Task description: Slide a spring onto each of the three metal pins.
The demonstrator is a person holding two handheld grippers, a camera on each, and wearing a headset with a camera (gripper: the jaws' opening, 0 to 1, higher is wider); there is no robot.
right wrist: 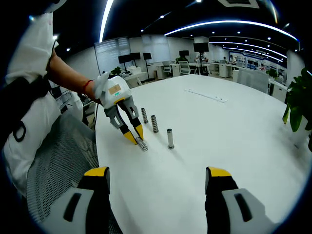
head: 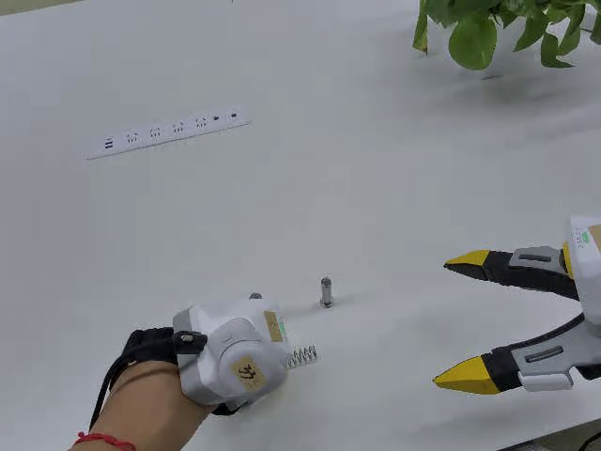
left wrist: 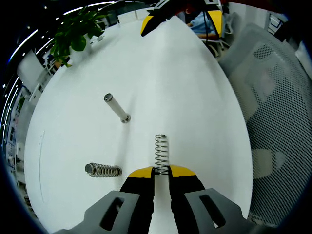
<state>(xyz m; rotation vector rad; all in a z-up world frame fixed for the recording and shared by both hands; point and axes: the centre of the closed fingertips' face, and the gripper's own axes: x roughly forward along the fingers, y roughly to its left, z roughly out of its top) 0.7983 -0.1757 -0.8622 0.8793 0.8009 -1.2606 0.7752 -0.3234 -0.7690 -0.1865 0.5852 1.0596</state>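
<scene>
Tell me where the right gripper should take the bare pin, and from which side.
Grip the bare pin low on its shaft, just above the base, coming in level from the right gripper's own side. It stands upright, and its top should be left free for the spring held in the left gripper.

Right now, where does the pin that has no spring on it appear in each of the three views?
Head view: the bare pin stands low, just right of centre, a little beyond the spring.
Left gripper view: the bare pin is left of centre, up and left of the spring.
Right gripper view: the bare pin is near centre, right of the spring.
Shared landmark: the plant.
</scene>
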